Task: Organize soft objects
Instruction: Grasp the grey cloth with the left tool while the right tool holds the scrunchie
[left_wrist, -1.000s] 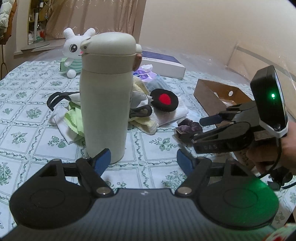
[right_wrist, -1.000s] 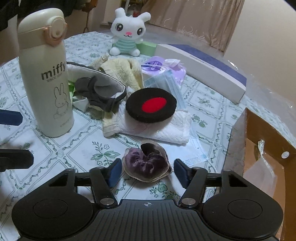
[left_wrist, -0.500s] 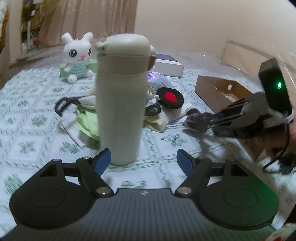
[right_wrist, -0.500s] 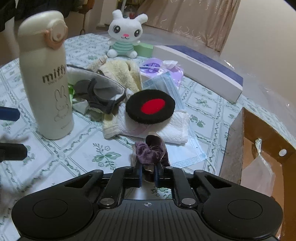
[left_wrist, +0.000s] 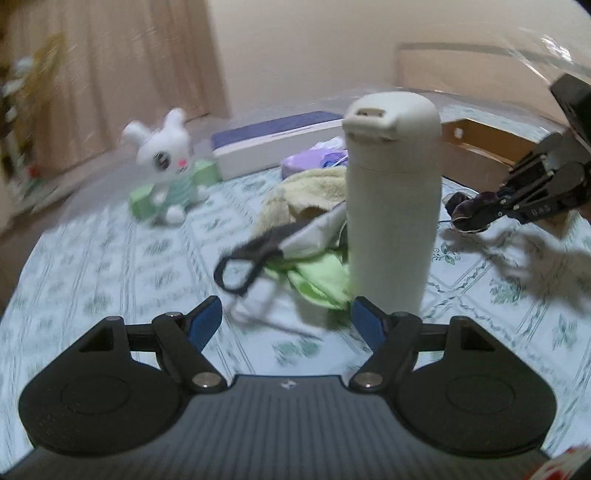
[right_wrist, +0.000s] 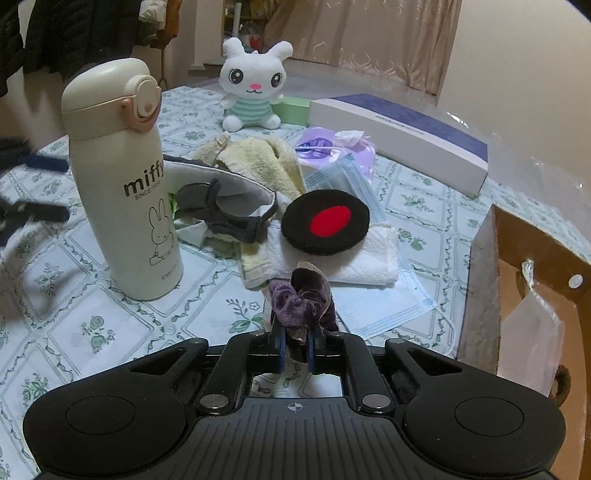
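The left view is blurry. The left gripper (left_wrist: 286, 319) has its fingers wide apart, holding nothing. The tall cream bottle (left_wrist: 393, 199) hides things behind it. The right gripper (right_wrist: 295, 349) pinches the purple velvet scrunchie (right_wrist: 301, 301). Right of those fingers, the brown cardboard box (right_wrist: 535, 258), partly cut off, holds a clear plastic bag (right_wrist: 532, 332).

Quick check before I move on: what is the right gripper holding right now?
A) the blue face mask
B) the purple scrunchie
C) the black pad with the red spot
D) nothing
B: in the right wrist view the right gripper has its jaws pinched on the purple scrunchie.
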